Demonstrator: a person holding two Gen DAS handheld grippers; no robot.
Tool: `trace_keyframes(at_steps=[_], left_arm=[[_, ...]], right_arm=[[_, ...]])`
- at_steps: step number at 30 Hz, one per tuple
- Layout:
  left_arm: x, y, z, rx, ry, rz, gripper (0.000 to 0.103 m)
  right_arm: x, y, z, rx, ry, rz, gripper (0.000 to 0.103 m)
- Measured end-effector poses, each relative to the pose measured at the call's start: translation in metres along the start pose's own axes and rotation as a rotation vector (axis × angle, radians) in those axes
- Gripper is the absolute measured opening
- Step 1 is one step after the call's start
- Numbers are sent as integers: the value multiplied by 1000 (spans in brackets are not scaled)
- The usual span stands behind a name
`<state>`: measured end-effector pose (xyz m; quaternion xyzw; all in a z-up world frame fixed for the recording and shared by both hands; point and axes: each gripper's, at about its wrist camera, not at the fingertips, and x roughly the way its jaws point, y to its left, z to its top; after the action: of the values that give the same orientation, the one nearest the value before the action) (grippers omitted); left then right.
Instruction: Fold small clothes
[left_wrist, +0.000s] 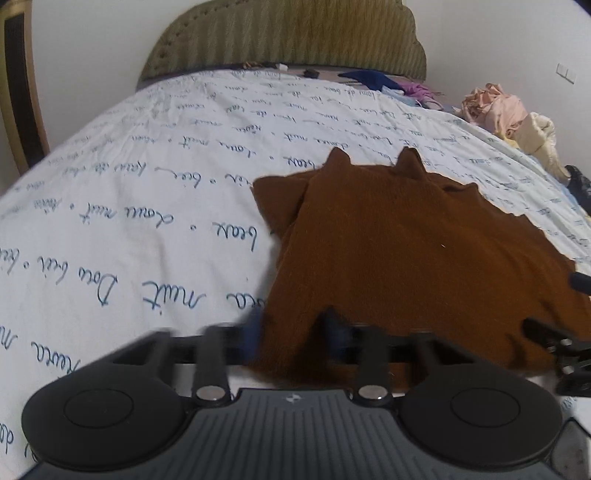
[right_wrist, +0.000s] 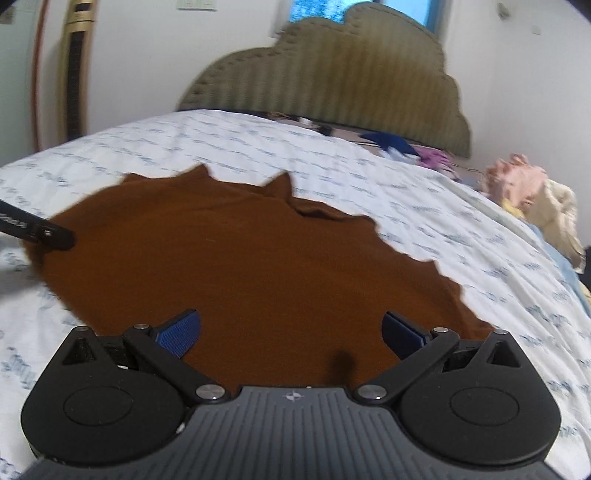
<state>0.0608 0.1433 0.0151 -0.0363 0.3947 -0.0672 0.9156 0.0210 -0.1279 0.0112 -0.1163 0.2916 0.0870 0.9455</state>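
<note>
Garment (left_wrist: 406, 251): spread flat on bed (left_wrist: 129, 206).
Left gripper (left_wrist: 291, 332): clenched on garment's near hem.
Right gripper (right_wrist: 291, 332): released, over the hem.
Advice: both corners should be lifted evenly.

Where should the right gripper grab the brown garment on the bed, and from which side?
Take the brown garment by its near hem, coming in low from the near edge: the right gripper stands open just above that flat edge, mirroring the left gripper pinching the hem.
</note>
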Motion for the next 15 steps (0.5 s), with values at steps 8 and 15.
trace_keyframes(at_steps=[8, 15], left_arm=[[-19, -1, -8, 45, -2, -52, 6], [-13, 8, -25, 79, 38, -34, 7]], right_arm=[[12, 8, -4, 33, 72, 3, 103], [2, 1, -14, 35, 120, 58, 103]])
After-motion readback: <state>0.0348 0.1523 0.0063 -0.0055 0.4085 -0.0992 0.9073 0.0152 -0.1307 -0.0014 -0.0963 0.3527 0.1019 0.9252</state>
